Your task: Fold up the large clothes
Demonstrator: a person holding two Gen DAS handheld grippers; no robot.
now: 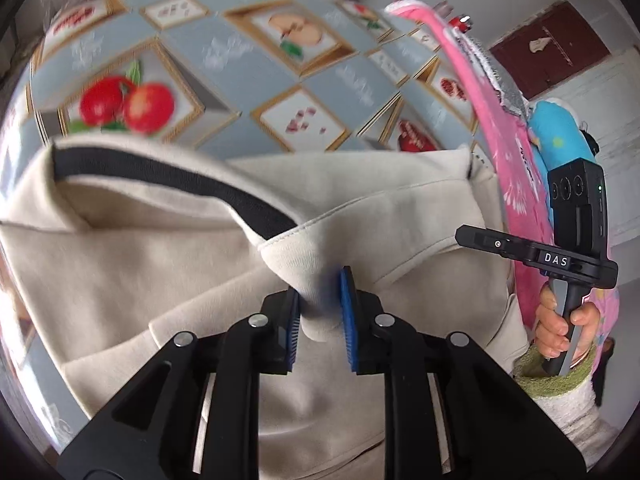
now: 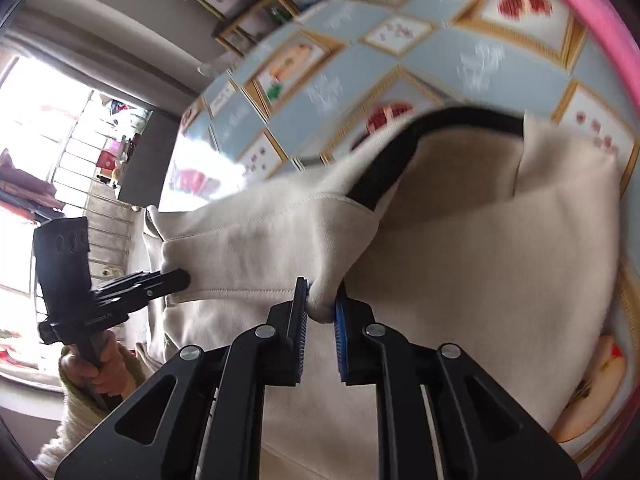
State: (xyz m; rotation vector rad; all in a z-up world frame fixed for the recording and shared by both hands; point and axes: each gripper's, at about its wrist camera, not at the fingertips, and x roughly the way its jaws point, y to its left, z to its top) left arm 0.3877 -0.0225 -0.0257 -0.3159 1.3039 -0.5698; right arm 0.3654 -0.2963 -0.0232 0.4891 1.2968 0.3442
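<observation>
A large cream garment (image 1: 168,248) with a black band (image 1: 168,176) along one edge lies on the fruit-patterned tablecloth (image 1: 240,60). My left gripper (image 1: 320,300) is shut on a pinched fold of the cream cloth, which bulges between its blue pads. In the right wrist view the same cream garment (image 2: 480,248) is lifted and stretched, its black band (image 2: 400,160) curving above. My right gripper (image 2: 322,304) is shut on another bunched fold of it. The right gripper's body shows at the right of the left wrist view, held by a hand (image 1: 556,332). The left gripper's fingertip (image 2: 176,278) presses into the cloth.
A pink patterned cloth (image 1: 516,160) and a blue item (image 1: 560,136) hang at the table's right edge. A dark red door (image 1: 552,48) stands behind. Wooden shelving (image 2: 240,4) and a bright barred window (image 2: 60,140) lie beyond the table's far side.
</observation>
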